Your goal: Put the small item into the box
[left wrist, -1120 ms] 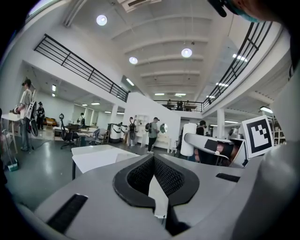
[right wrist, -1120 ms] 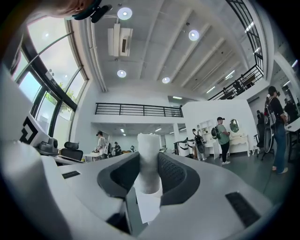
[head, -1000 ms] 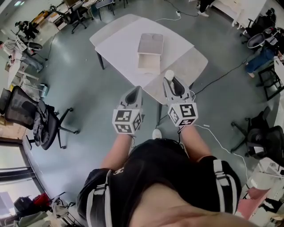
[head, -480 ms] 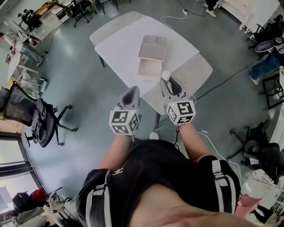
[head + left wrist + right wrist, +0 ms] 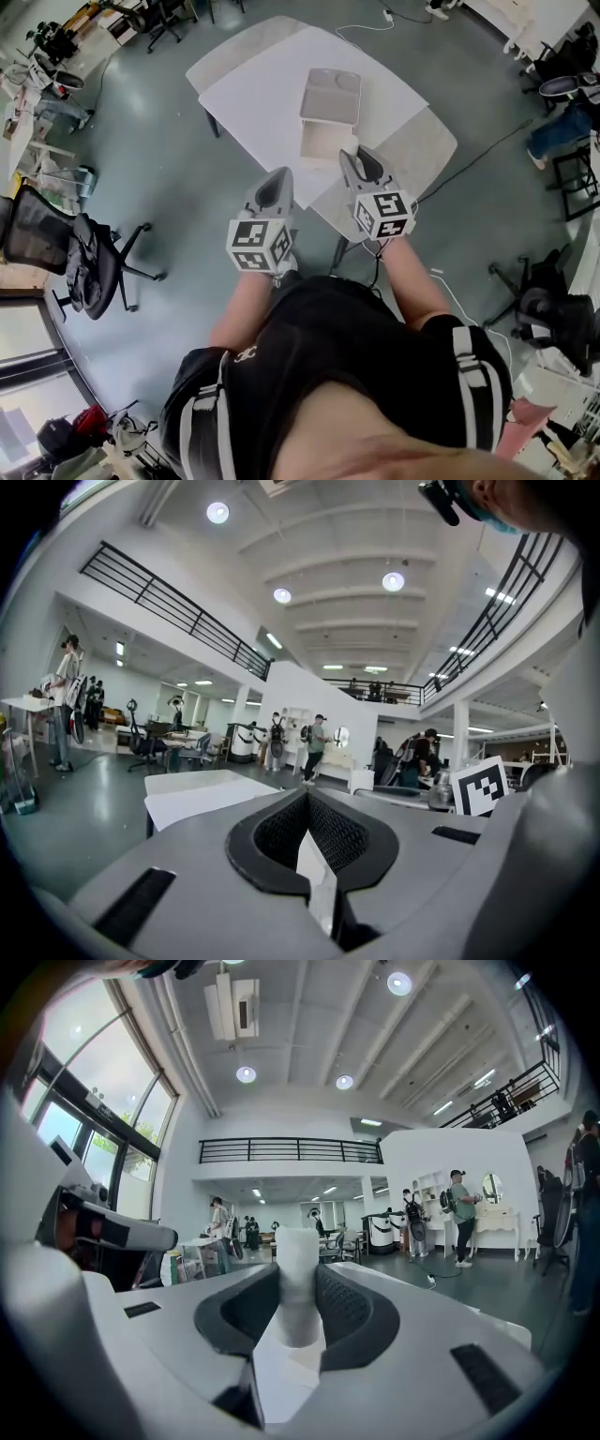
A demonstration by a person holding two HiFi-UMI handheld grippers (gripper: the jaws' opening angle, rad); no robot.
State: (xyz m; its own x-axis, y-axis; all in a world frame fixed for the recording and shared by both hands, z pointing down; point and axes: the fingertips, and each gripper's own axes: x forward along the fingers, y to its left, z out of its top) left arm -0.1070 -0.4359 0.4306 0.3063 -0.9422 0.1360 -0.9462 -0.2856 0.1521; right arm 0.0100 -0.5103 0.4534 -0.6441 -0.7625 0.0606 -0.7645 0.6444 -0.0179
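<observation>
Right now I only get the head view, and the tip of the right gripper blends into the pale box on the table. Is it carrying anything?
Observer: Yes. The right gripper view shows the right gripper clamped on a small white cylinder, which stands upright between its jaws.
Visitor: And the left one?
Observer: The left gripper view shows the left gripper with its jaws together and nothing between them.
Visitor: What lies ahead of it?
Observer: Past the white table, people stand far back in the hall.
</observation>
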